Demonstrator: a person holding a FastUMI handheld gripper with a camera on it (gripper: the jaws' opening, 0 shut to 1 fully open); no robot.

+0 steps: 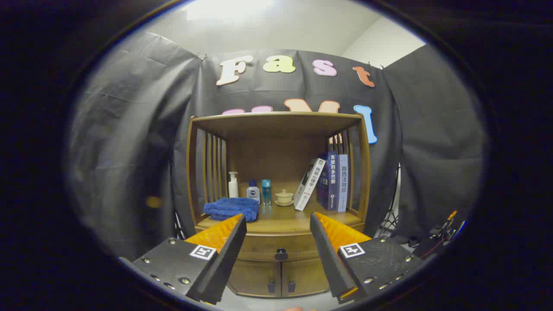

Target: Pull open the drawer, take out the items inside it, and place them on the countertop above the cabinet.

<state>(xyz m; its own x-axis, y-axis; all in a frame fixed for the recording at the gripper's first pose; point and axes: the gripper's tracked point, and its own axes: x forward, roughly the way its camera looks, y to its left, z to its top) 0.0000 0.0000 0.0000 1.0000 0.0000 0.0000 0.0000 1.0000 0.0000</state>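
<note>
A wooden cabinet [278, 181] stands ahead against the cloth wall. Its drawer [276, 247] sits shut below the countertop [281, 222], with a dark round knob [281, 254] at its middle. My gripper [278, 218] is open and holds nothing; its fingers frame the drawer and knob from a distance, well short of the cabinet. What lies inside the drawer is hidden.
On the countertop lie a blue folded towel [232, 208], a white pump bottle [233, 185], a small white-and-blue bottle [253, 190], a teal bottle [266, 191], a small lidded cup [284, 197] and several books [330, 182]. Two small doors [280, 280] sit under the drawer.
</note>
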